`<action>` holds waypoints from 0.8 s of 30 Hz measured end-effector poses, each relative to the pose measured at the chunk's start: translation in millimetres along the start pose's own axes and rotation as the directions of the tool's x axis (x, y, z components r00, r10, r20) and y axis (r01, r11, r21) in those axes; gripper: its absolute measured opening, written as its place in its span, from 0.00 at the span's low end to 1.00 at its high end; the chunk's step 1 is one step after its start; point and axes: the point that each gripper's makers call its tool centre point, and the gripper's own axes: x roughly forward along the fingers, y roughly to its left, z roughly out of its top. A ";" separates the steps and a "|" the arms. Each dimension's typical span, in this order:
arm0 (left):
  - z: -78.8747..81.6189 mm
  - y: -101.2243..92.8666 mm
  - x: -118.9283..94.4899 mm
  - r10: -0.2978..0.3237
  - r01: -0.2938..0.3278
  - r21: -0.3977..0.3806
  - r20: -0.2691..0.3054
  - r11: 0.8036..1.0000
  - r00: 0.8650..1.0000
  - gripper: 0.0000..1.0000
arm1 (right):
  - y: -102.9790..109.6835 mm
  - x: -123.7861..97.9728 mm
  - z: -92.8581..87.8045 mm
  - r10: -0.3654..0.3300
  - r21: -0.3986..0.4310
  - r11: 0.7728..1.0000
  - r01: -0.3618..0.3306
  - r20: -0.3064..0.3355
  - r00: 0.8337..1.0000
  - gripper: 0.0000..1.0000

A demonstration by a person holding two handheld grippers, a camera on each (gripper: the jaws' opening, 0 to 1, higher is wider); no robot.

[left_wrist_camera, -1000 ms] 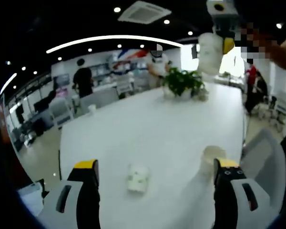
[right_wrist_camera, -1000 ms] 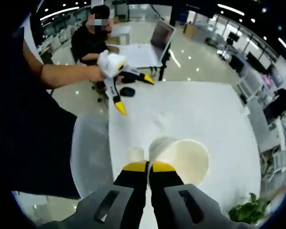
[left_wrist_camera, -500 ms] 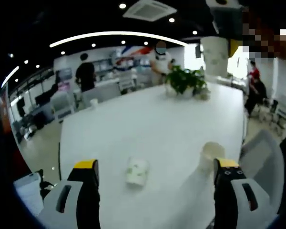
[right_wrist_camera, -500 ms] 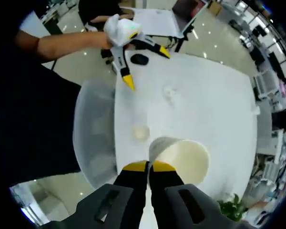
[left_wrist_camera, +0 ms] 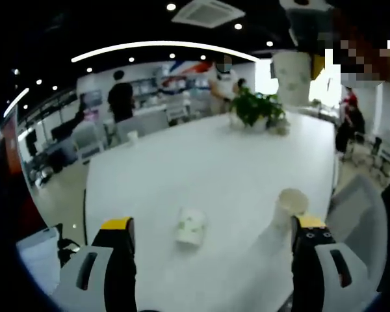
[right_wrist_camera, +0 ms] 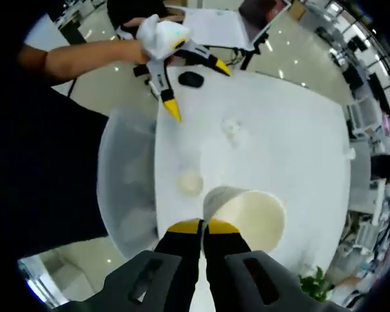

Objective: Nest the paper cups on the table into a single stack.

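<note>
A paper cup (right_wrist_camera: 250, 218) is clamped by its rim in the right gripper (right_wrist_camera: 203, 227), high above the white table (right_wrist_camera: 279, 143). A second cup (left_wrist_camera: 291, 201) stands upright near the table edge; a third (left_wrist_camera: 191, 225) lies on its side. The left gripper (left_wrist_camera: 214, 227) hangs spread wide, holding nothing. A potted plant (left_wrist_camera: 255, 108) stands at the far end; office chairs (left_wrist_camera: 91, 140) border the table.

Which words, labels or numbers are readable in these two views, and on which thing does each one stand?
None can be read.
Lying cup: a greenish print on its side, too blurred to read.
Held cup in the right gripper: no print shows.
Far wall: a red and blue graphic, no legible letters.
</note>
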 end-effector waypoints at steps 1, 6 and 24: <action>-0.2 0.2 -0.3 0.001 -0.001 -0.002 0.000 1.000 1.000 0.98 | -0.3 2.3 -0.1 0.000 0.001 1.000 0.000 -0.002 1.000 0.00; -1.8 -1.9 0.8 -0.007 0.007 -0.010 0.005 1.000 1.000 0.98 | 5.3 15.1 0.1 0.017 0.010 1.000 -0.017 -0.003 1.000 0.00; -7.8 -1.2 6.9 -0.026 0.026 -0.010 0.000 1.000 1.000 0.98 | 26.1 57.0 5.7 0.062 0.034 0.998 -0.062 0.014 0.998 0.00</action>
